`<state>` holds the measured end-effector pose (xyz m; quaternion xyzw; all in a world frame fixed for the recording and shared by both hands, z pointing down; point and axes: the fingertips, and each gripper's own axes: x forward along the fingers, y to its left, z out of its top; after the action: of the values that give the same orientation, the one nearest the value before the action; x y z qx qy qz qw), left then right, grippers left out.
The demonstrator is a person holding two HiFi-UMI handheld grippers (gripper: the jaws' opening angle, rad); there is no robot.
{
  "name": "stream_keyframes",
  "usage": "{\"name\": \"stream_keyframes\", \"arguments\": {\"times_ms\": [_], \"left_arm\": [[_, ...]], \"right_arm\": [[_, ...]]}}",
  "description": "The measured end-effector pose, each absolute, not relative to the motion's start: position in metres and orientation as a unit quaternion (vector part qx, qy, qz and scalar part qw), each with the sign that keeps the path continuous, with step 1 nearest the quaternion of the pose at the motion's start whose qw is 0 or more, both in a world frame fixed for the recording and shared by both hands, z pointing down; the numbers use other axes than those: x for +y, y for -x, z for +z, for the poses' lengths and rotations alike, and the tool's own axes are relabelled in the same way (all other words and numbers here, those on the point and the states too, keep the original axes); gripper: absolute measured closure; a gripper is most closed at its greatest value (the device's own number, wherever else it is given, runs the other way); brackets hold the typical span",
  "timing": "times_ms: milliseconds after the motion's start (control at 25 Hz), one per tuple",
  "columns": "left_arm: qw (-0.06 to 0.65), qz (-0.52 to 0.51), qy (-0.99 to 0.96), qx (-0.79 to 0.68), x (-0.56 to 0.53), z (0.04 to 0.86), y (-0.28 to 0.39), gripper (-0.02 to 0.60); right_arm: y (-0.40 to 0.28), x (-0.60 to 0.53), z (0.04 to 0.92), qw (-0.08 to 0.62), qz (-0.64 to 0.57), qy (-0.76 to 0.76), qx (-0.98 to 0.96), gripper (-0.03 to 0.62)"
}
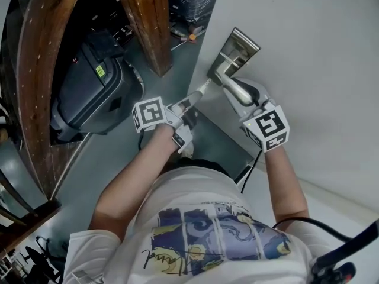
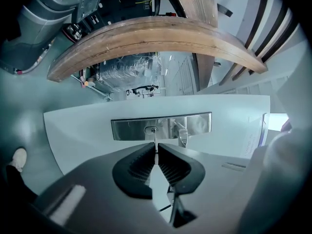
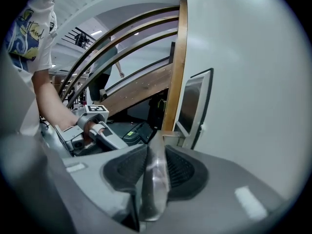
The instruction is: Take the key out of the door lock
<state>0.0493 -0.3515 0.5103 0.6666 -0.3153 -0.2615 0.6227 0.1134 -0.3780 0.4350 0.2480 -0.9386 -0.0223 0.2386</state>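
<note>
Left gripper view: your left claw (image 2: 155,147) is pinched tight on the thin key (image 2: 155,139), in the middle of the frame.
Key: its tip reaches up to the keyhole (image 2: 153,129) in the shiny lock plate (image 2: 195,125). I cannot tell how much of it is inside.
Right gripper view: your right claw (image 3: 156,150) is clamped on the door handle (image 3: 154,184), low in the middle of the frame.
Head view: the key sits just above the middle of the frame, between your left claw and the plate on the white door (image 1: 314,64).
Step now: I think you are at the pull, drawing the key out of the lock.
How to pull: go straight back along the line of the key. Do not twist it or tip it up or down.
Pinch: hold it firm. The key is thin and flat, so it may slip out of the pads.
Handle: hold it steady so the door does not swing while you pull.
If it sticks: ease off and line up again. Do not yank.
</note>
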Motion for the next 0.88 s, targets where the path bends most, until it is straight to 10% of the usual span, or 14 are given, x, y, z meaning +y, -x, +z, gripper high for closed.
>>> {"name": "stream_keyframes", "arguments": {"times_ms": [880], "left_arm": [[0.619, -0.241, -0.698, -0.267, -0.236, 0.456, 0.042, 0.558]], "right_arm": [[-0.148, -0.369, 0.427, 0.315, -0.007, -0.294, -0.902, 0.381]]}}
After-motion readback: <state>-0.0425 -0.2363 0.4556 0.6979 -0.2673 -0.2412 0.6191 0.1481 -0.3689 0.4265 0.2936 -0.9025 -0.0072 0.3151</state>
